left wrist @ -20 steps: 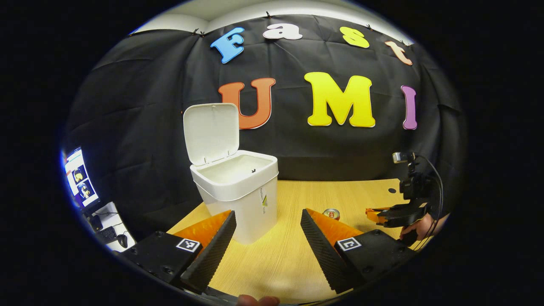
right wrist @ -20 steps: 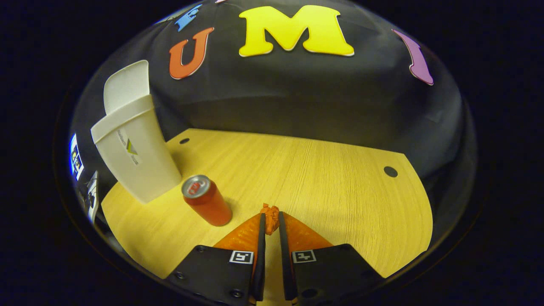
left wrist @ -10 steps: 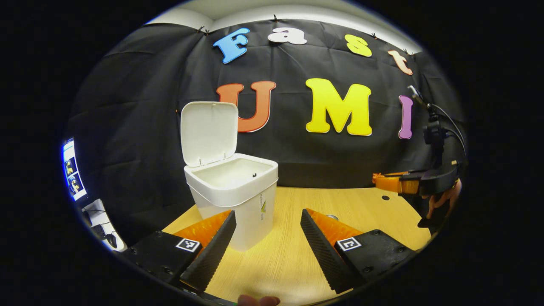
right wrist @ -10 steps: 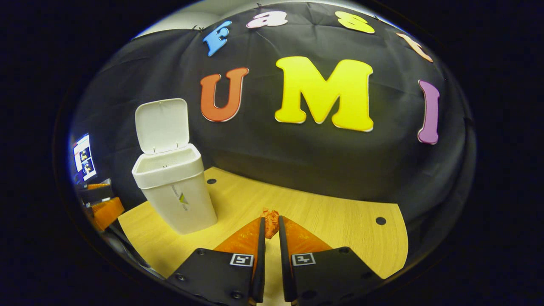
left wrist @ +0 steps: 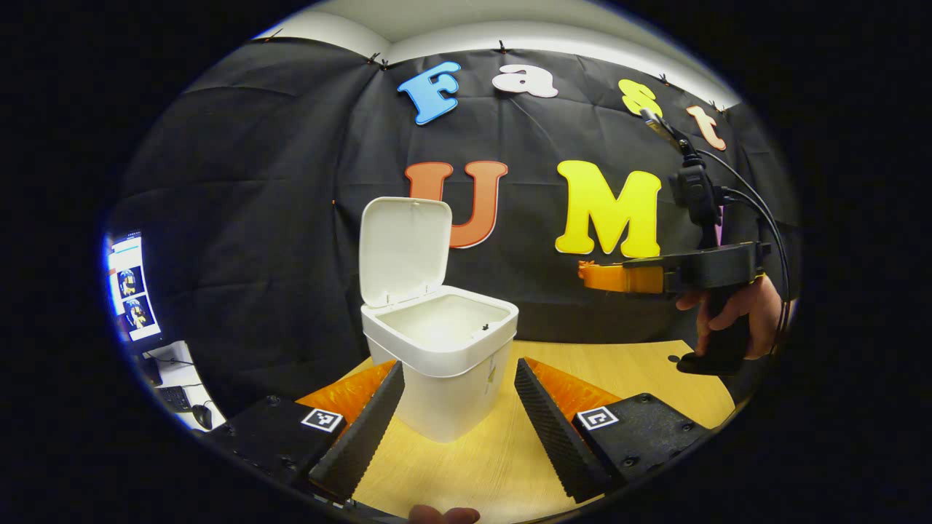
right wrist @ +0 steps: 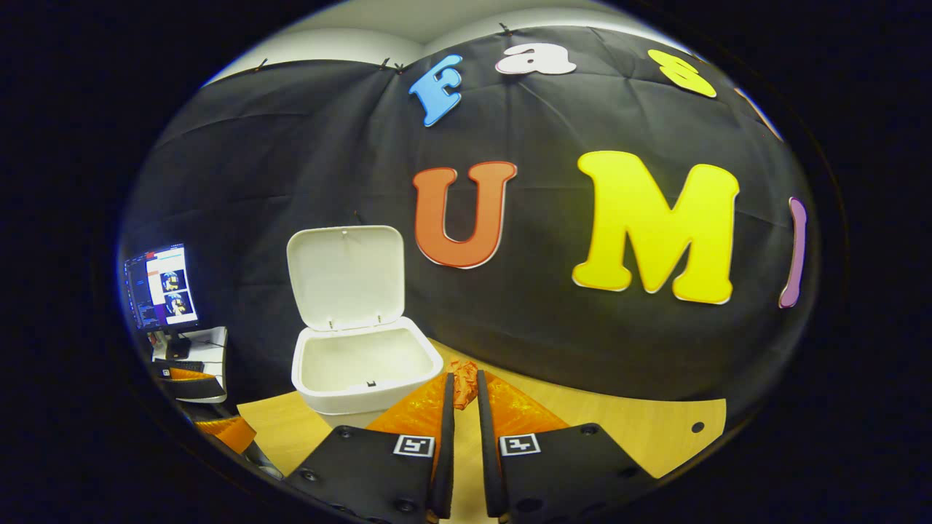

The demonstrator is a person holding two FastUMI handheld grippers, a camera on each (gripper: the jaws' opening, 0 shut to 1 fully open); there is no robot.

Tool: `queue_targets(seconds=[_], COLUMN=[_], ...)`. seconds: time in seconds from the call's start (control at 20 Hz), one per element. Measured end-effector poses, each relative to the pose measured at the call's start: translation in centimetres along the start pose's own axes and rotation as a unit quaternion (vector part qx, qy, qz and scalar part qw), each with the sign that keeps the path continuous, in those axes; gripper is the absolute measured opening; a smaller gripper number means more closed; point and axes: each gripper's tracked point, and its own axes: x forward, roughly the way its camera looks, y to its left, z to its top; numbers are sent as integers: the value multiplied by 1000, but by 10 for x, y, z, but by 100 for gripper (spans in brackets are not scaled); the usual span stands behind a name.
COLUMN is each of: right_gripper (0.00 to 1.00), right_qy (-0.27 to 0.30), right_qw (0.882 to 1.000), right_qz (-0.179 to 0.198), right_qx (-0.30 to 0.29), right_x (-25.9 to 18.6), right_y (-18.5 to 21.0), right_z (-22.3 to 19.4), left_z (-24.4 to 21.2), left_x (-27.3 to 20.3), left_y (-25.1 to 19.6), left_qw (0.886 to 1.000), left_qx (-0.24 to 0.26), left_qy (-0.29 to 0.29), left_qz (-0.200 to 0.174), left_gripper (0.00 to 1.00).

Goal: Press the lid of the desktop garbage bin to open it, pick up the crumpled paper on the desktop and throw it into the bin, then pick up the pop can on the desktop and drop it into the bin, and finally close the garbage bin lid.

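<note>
Bin (right wrist: 364, 367) boxy, smooth, lid (right wrist: 344, 275) upright; right claw (right wrist: 464, 386) pinching crumpled paper (right wrist: 464, 378); left claw (left wrist: 457, 378) wide, ridged pads (left wrist: 547, 426).

My left gripper (left wrist: 455, 407) has black blocks with round screws and small square black-and-white markers; black cables loop above my right gripper (left wrist: 586, 271).

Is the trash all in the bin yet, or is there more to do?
Not yet. The lid of the bin is already open. The right hand-held gripper holds the crumpled paper, raised beside the bin, not dropped yet. Next comes the pop can, then closing the lid.
</note>
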Motion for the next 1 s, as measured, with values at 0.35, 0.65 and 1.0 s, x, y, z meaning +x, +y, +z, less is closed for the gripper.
queue_targets(seconds=[0.35,0.65,1.0], right_gripper=[18,24,57], right_qy=[43,85,79], right_qw=[996,991,992], right_qz=[72,92,86], right_qx=[-26,-49,-47], right_x=[83,116,112], right_y=[89,119,109], right_z=[-23,-51,-46], left_z=[1,1,-1], left_x=[-11,-13,-9], left_y=[31,47,44], left_qw=[999,998,999], left_qx=[0,-17,-18], left_qy=[-4,-2,1], left_qz=[38,54,48], left_gripper=[100,100,100])
